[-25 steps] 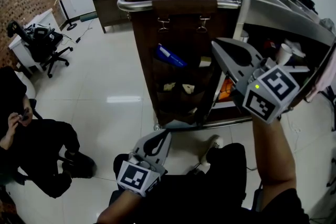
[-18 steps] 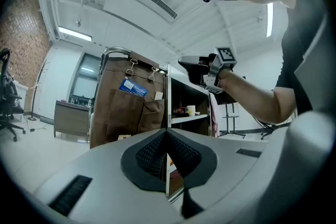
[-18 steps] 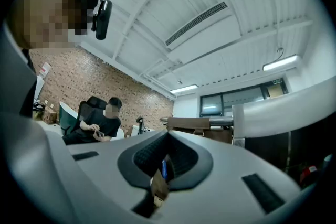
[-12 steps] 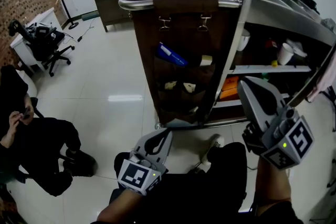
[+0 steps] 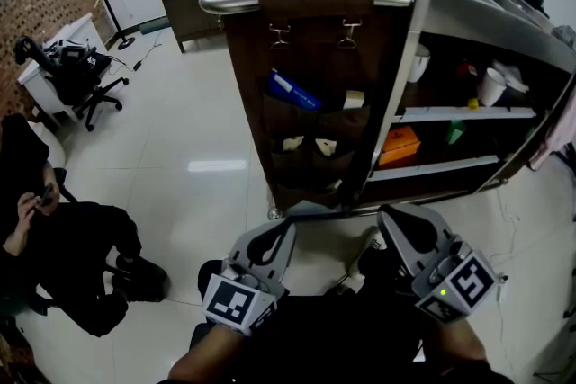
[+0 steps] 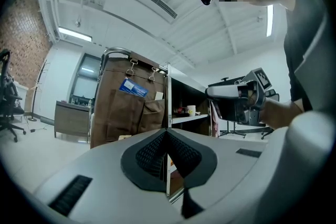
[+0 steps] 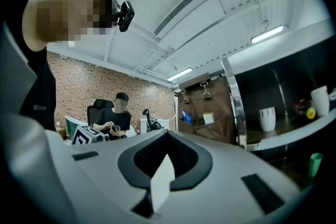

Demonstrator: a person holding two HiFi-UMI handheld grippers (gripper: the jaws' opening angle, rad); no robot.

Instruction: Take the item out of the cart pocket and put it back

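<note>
Blue item (image 5: 292, 93) lodged in upper left pocket of brown hanging organiser (image 5: 310, 153) on end face of cart (image 5: 225, 6). Long axis slanted: high end toward cart's left edge, low end toward centre, upper part clear of pocket mouth. Cream card (image 5: 353, 101) in neighbouring pocket. Left tongs (image 5: 277, 234) and right tongs (image 5: 393, 223) both pressed together, nothing pinched, low, just short of cart's bottom edge in head view. Open floor (image 5: 207, 166) left of cart; seated person (image 5: 54, 238) well apart at far left.
</note>
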